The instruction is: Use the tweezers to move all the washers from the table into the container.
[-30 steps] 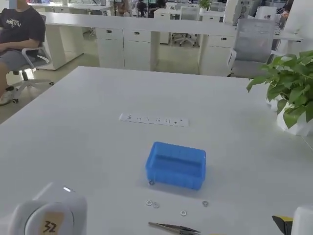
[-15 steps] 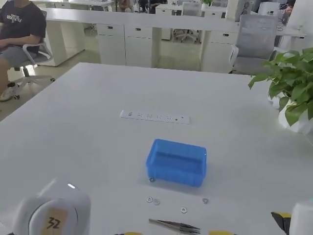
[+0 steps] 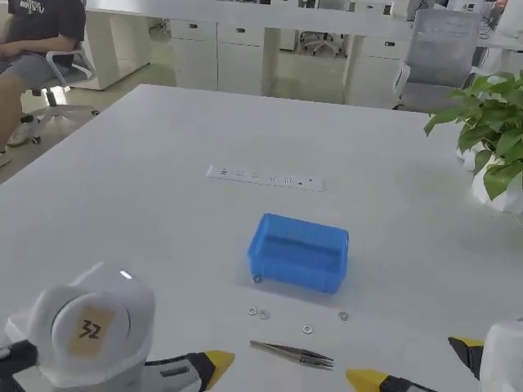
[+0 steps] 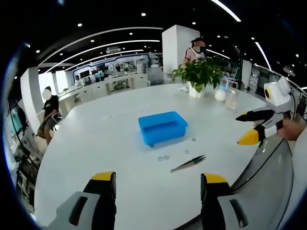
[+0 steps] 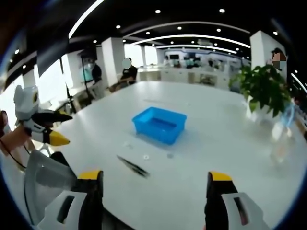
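A blue container [image 3: 298,251] sits mid-table. Several small washers [image 3: 307,329] lie on the white table [image 3: 147,204] just in front of it, one [image 3: 257,279] by its near left corner. Metal tweezers [image 3: 292,354] lie flat nearer me, untouched. My left gripper [image 4: 158,178] is open and empty, well short of the tweezers [image 4: 188,163] and container [image 4: 162,127]. My right gripper [image 5: 155,176] is also open and empty, with the tweezers [image 5: 133,166] and container [image 5: 159,123] ahead of it. In the head view, yellow fingertips [image 3: 216,359] show at the bottom left and bottom right.
A white power strip [image 3: 265,177] lies beyond the container. A potted plant [image 3: 490,139] stands at the table's right edge, with a clear bottle [image 5: 283,139] near it. A person sits on a chair [image 3: 49,61] at far left. Bare tabletop surrounds the container.
The head camera has tipped downward, so the table things sit higher in the picture. Both grippers' yellow jaw tips have come up into the bottom of the head view. Tweezers and washers lie unmoved.
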Action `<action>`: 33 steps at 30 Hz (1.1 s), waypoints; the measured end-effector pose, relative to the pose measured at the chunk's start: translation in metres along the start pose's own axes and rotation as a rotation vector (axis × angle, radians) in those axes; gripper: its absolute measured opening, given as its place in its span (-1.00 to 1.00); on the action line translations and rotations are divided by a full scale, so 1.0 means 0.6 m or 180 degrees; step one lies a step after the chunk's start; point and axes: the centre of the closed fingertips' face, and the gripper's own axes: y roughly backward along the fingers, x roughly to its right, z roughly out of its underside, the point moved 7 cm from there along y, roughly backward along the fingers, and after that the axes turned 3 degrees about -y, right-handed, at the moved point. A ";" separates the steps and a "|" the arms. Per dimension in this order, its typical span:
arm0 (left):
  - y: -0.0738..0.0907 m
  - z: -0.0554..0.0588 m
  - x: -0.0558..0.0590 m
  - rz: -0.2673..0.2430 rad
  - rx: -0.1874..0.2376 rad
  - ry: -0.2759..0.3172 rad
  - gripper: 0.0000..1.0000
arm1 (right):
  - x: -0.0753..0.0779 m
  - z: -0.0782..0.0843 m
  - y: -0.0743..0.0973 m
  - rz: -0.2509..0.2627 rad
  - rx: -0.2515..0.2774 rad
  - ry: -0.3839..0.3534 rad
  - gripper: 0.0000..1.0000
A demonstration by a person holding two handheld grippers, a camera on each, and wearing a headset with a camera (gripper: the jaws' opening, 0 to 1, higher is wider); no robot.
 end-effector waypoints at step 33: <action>-0.211 0.026 -0.003 0.1298 -0.0629 -0.0983 -0.71 | -0.046 0.013 -0.082 -0.0337 -0.0487 0.0479 0.59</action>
